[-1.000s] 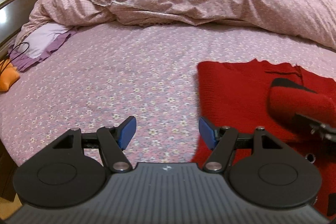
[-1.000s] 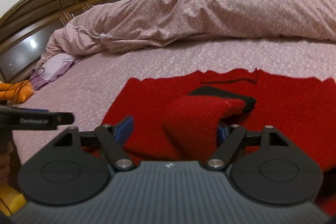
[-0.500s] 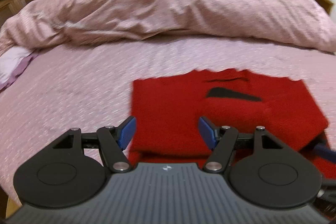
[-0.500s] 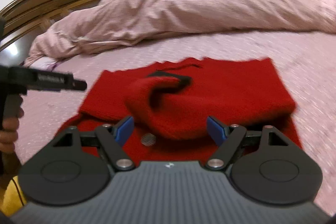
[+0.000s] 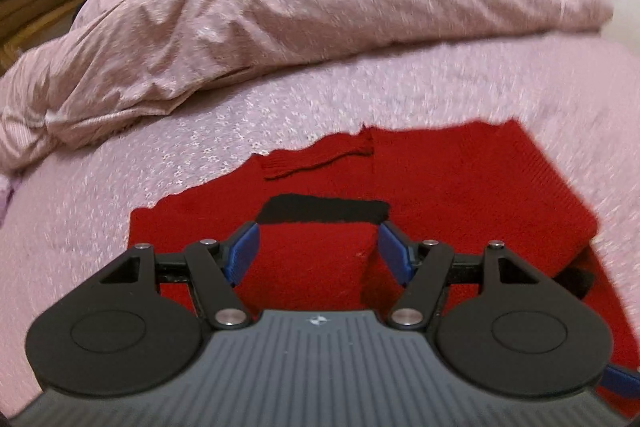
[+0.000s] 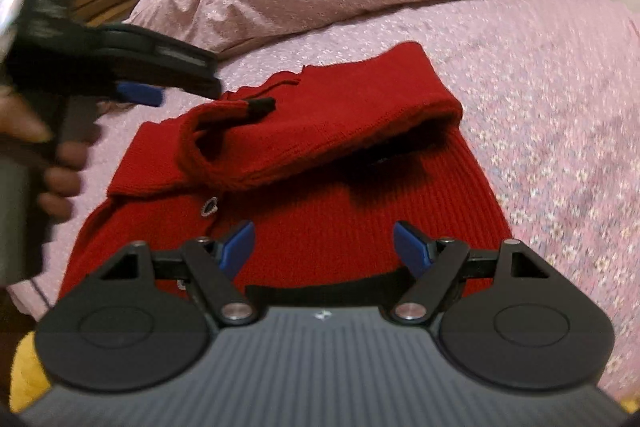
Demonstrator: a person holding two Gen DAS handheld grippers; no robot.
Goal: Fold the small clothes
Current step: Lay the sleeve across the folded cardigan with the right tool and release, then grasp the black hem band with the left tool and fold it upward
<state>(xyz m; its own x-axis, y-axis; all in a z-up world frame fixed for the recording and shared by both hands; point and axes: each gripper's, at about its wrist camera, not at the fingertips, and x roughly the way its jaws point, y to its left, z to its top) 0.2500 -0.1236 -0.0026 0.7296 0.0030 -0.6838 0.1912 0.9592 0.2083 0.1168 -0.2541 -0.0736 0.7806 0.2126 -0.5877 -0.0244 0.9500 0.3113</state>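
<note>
The red sweater (image 6: 360,195) lies mid-frame on the bed (image 6: 560,87), long axis running away from the right hand-held gripper (image 6: 324,241), the nearer one. Both it and the left hand-held gripper (image 5: 318,247) gape, empty.

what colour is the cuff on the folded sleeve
Black, on the red sweater; the cuff shows best in the left wrist view.

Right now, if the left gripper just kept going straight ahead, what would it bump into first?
Probably the folded red sleeve of the red sweater: it lies between the open left gripper fingers, black cuff just ahead. Depth is unclear.
</note>
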